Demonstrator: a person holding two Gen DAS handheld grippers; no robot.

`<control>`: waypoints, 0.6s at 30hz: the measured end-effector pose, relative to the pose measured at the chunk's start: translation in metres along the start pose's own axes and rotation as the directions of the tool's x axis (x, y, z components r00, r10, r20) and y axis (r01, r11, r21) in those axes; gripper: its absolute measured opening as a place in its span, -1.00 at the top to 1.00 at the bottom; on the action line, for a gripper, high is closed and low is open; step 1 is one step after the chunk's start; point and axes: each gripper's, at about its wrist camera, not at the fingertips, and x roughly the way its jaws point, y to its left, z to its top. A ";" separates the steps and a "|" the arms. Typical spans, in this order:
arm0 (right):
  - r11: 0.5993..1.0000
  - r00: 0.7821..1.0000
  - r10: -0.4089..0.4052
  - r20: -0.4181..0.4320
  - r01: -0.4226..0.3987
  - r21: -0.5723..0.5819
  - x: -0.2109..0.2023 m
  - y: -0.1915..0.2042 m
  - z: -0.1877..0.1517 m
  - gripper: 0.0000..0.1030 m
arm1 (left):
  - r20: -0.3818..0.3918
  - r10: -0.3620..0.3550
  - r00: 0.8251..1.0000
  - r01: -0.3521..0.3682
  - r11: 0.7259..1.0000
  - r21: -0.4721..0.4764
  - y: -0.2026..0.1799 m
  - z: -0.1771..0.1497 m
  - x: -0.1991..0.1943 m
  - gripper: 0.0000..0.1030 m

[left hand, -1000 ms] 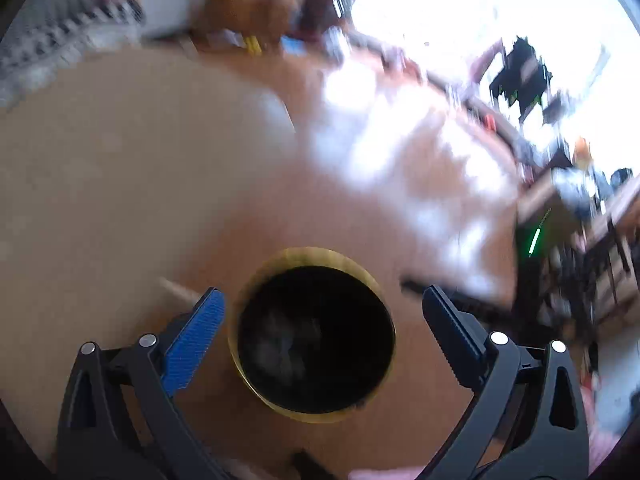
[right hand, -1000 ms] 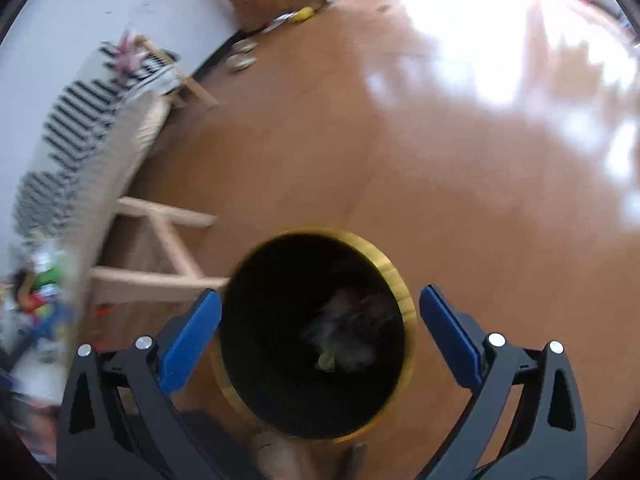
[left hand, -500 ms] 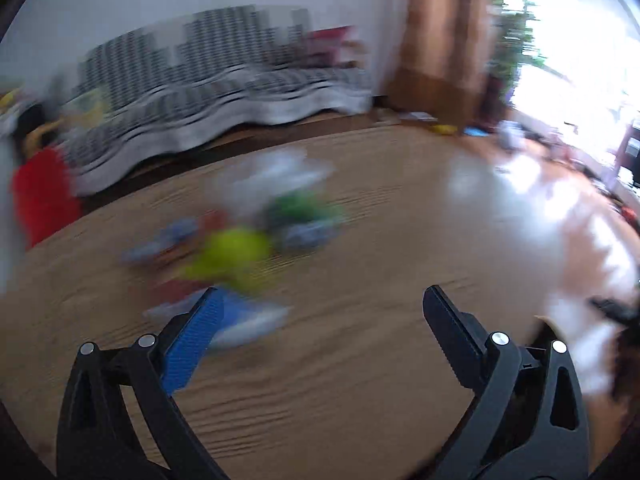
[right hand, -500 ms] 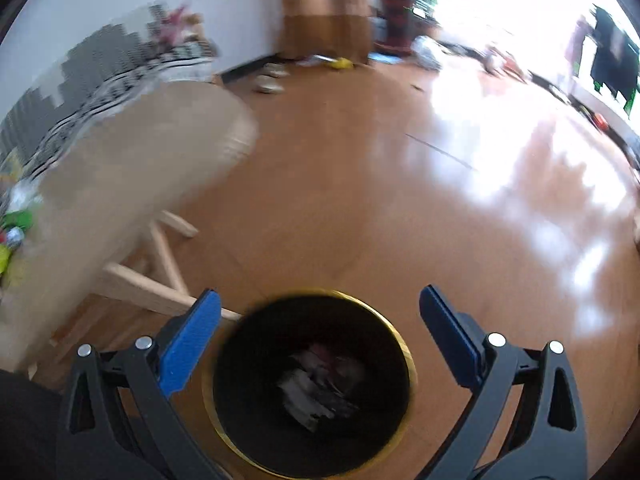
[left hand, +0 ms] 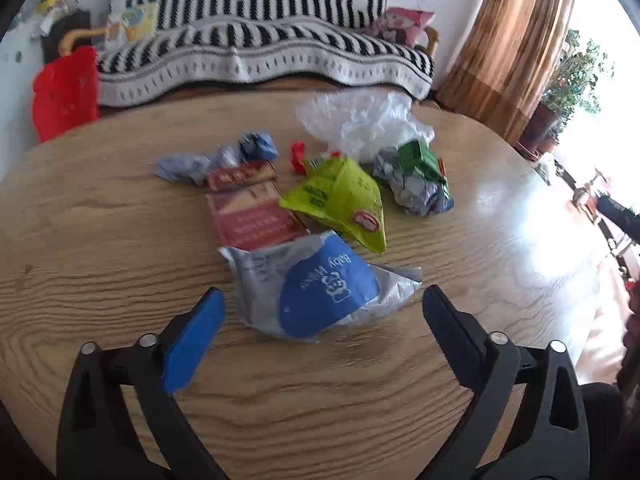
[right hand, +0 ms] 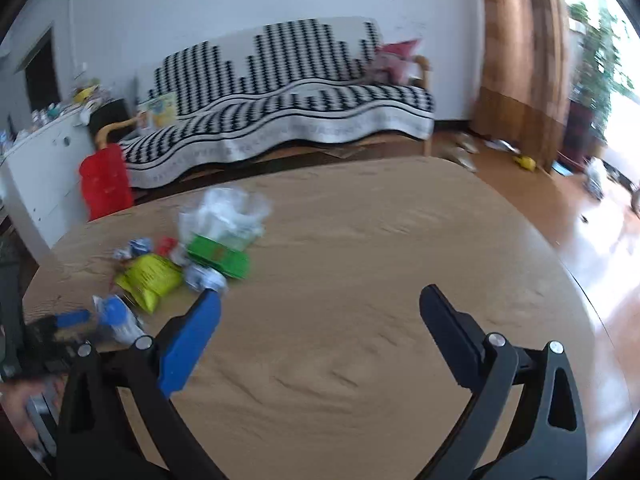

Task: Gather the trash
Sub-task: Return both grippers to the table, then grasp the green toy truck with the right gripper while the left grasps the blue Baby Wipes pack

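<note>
Hovering your left gripper (left hand: 322, 306) over the blue-and-silver wipes packet (left hand: 320, 292) at lower centre, you are narrowing still-wide jaws that straddle it without touching. Your right gripper (right hand: 320, 308) is gaping empty, well right of the pile.

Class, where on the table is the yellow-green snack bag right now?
In the left wrist view, the yellow-green snack bag lies mid-pile on the wooden table, between the red flat carton and green box.
</note>
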 end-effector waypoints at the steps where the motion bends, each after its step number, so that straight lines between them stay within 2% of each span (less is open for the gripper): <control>1: 1.000 1.000 0.017 -0.019 -0.017 -0.017 0.013 0.015 0.005 -0.86 | -0.009 0.006 1.000 -0.006 1.000 0.013 0.001 -0.001 0.003 -0.47; 2: 0.999 0.999 0.031 -0.036 -0.032 -0.028 0.021 0.023 0.008 -0.86 | -0.002 0.016 1.000 -0.016 0.999 0.045 0.000 -0.001 0.004 -0.37; 4: 0.997 0.997 0.057 -0.058 -0.060 -0.050 0.036 0.039 0.016 -0.86 | 0.000 -0.008 1.000 0.008 0.998 0.058 0.001 0.000 0.004 -0.22; 5: 0.996 0.996 0.061 -0.062 -0.065 -0.062 0.044 0.047 0.019 -0.86 | 0.004 -0.018 1.000 0.018 0.998 0.061 0.003 -0.001 0.003 0.01; 6: 0.995 0.996 0.065 -0.065 -0.070 -0.070 0.047 0.052 0.020 -0.86 | 0.006 -0.031 0.999 0.031 0.998 0.059 0.008 -0.001 0.001 0.10; 10: 0.988 0.986 0.127 -0.110 -0.136 -0.079 0.069 0.071 0.009 -0.86 | 0.025 -0.064 0.998 0.064 0.998 0.013 0.030 -0.003 -0.012 0.12; 12: 0.983 0.983 0.129 -0.130 -0.144 -0.111 0.077 0.078 0.004 -0.86 | 0.057 -0.077 0.995 0.077 0.997 0.009 0.039 -0.005 -0.027 0.13; 16: 0.978 0.993 0.089 -0.081 -0.103 -0.183 0.094 0.091 0.014 -0.86 | 0.086 -0.037 0.996 0.038 0.999 -0.011 0.060 -0.009 -0.040 0.12; 18: 0.971 0.990 0.102 -0.099 -0.121 -0.205 0.112 0.099 0.018 -0.86 | 0.079 -0.015 0.997 0.019 0.999 -0.045 0.074 -0.010 -0.040 0.12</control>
